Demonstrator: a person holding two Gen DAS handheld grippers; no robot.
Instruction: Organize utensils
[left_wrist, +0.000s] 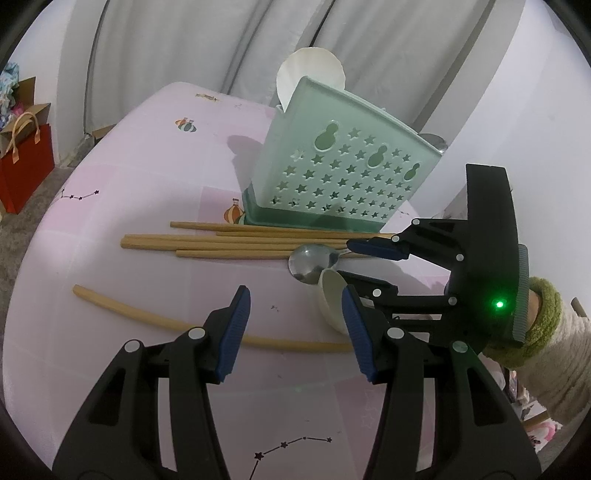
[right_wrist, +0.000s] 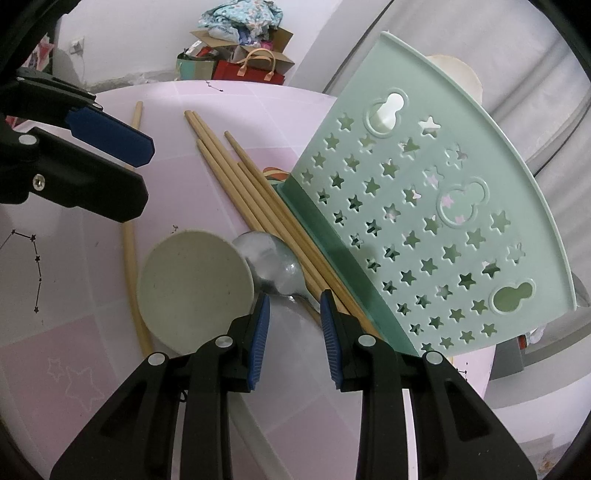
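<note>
Two tongs over a pink surface (left_wrist: 110, 206) w/ star and constellation print.

- Left tongs (left_wrist: 295, 332): spread, nothing between the pads; they hang above a long bent stick (left_wrist: 122, 306) lying alone on the near part of the surface.
- Right tongs (right_wrist: 293, 332): partly spread, not pinching anything; tips sit either side of the spoon's handle, contact can't be told. A green cuff and pale sleeve (left_wrist: 546, 332) show behind them in the left view.
- Metal spoon (right_wrist: 269, 262): bowl up, lying on the surface, touching the cream bowl's rim and just beside the chopsticks.
- Small cream bowl (right_wrist: 195, 280): tipped on its side, mouth toward the right camera, next to the spoon.
- Chopsticks (left_wrist: 229, 242): approx. five, wood, loose and roughly parallel along the front foot of the holder.
- Utensil holder (left_wrist: 343, 173): mint-green plastic, star cut-outs, upright at the far side; a white round item (left_wrist: 310, 70) sticks out of its top, a metal piece shows at its right edge.
- Background: grey curtains, red paper bag (left_wrist: 26, 166), cardboard boxes.
</note>
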